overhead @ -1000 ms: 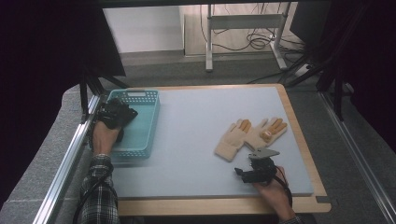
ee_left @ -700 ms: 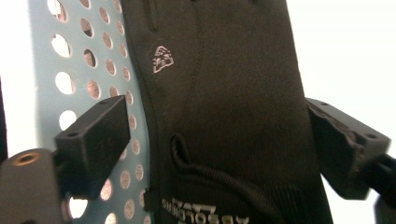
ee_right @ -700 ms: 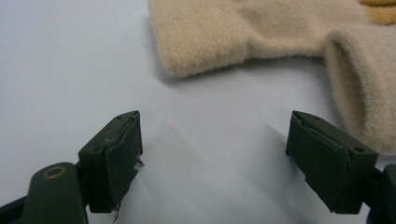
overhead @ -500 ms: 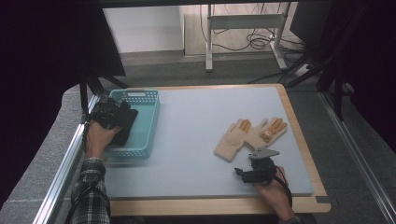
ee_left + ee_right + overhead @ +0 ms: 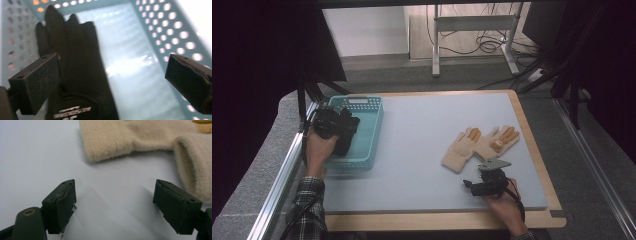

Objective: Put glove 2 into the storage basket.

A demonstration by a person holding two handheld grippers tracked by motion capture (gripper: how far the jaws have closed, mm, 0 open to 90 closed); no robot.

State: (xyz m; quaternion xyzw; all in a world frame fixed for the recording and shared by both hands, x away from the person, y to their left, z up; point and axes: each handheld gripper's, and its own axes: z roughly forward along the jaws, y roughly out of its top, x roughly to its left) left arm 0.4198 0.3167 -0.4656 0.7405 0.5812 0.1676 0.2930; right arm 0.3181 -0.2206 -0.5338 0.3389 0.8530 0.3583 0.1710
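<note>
At the left of the high view, the left gripper [image 5: 343,126] is hovering over the teal basket [image 5: 371,131], which is sitting at the left edge of the grey mat [image 5: 412,150]. Its jaws have just been opening and are now standing wide apart, released, with nothing pinched between them. In the left gripper view a black glove [image 5: 80,72] is lying flat on the basket floor [image 5: 135,82], filling the left half of the frame, fingers pointing toward the upper left, the cuff with its printed logo at the bottom. The left jaw is showing in front of the glove's edge; the right jaw is sitting at the far right of the frame, over the perforated basket wall.

At the lower right of the high view, the right gripper [image 5: 484,184] is resting low near the mat's front edge, jaws spread and empty. Two tan gloves [image 5: 482,145] with orange fingertips are lying side by side on the mat just above it in the frame, touching each other. In the right gripper view their cuffs [image 5: 112,142] are crossing the top and right edge, with bare mat between the jaws.
</note>
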